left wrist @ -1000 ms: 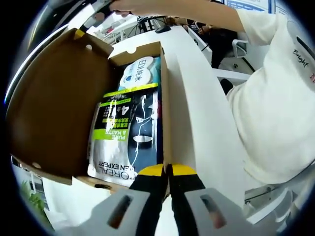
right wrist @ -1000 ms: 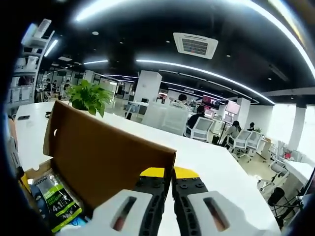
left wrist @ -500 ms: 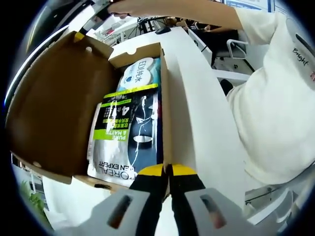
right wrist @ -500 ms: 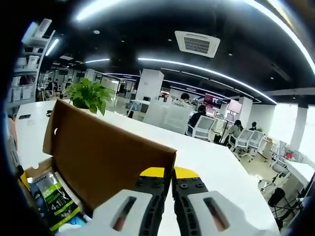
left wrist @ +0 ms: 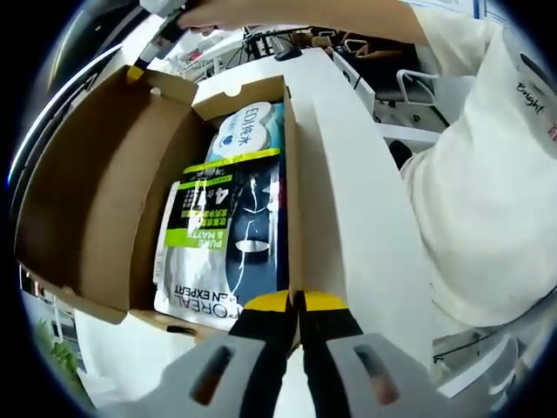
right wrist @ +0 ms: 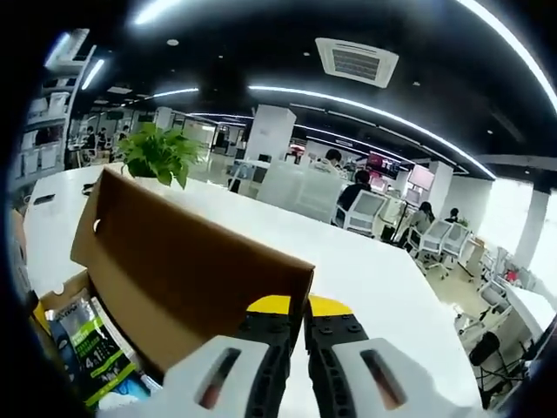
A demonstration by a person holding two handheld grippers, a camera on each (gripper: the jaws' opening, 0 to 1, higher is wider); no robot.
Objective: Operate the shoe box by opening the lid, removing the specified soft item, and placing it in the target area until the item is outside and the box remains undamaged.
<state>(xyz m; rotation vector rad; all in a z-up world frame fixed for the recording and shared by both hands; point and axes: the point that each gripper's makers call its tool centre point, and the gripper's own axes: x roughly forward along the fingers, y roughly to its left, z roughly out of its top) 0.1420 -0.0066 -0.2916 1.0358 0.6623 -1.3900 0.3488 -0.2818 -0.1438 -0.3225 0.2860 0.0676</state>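
The brown cardboard shoe box (left wrist: 290,187) lies on a white table with its lid (left wrist: 96,192) swung up and out to the left. Inside lie a black, green and silver pouch (left wrist: 218,235) and, beyond it, a blue-white soft pack (left wrist: 248,126). My left gripper (left wrist: 296,301) is shut, pinching the near end of the box's right wall. The right gripper (left wrist: 137,71) grips the lid's far corner. In the right gripper view, the right gripper (right wrist: 296,306) is shut on the lid (right wrist: 183,270) at its edge, with the pouch (right wrist: 87,344) below left.
The white table (left wrist: 357,200) runs along the box's right side, and a person in a white top (left wrist: 487,174) stands close against its edge. A potted plant (right wrist: 157,152) stands behind the lid. Office chairs and seated people (right wrist: 361,205) are far off.
The lid has swung further open, away from the box, carried by the right gripper at its corner. The left gripper and the box's contents have stayed put.
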